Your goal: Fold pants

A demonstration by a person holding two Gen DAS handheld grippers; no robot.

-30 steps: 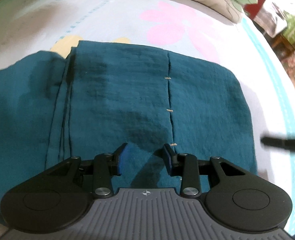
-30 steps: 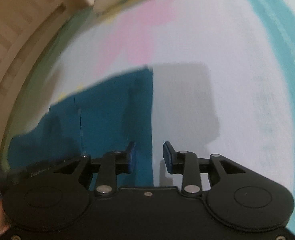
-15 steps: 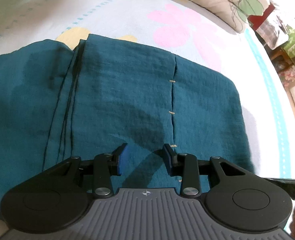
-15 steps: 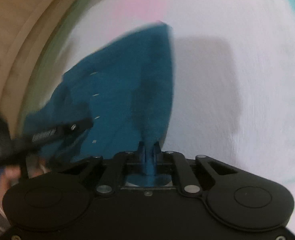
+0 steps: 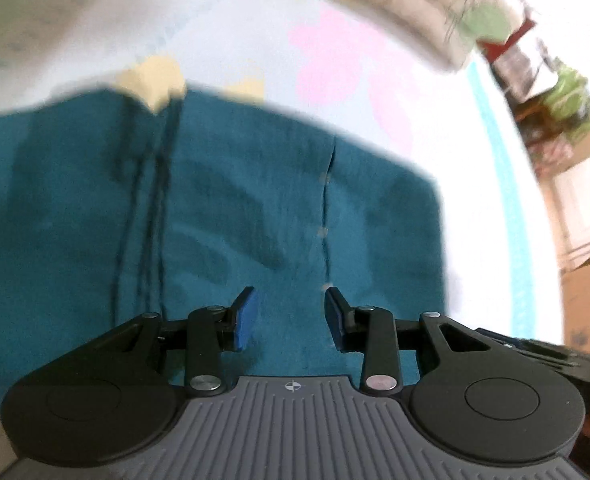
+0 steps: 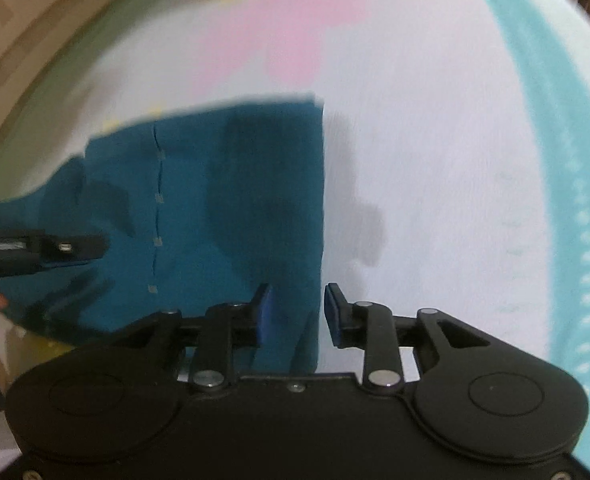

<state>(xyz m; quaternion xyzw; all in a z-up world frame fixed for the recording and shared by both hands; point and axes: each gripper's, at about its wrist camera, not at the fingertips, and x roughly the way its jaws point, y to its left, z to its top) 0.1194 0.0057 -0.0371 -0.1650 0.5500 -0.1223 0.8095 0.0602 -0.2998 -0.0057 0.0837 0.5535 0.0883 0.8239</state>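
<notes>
Right gripper (image 6: 295, 312) hangs over the teal pants (image 6: 223, 208), jaws opening, nothing pinched; the folded edge runs between them, flat on the white bedsheet (image 6: 435, 160). Left gripper (image 6: 55, 250) pokes in alongside.

Both claws are black with blue pads (image 5: 242, 322), silver screws; left claw (image 5: 289, 316) body ribbed grey.
</notes>
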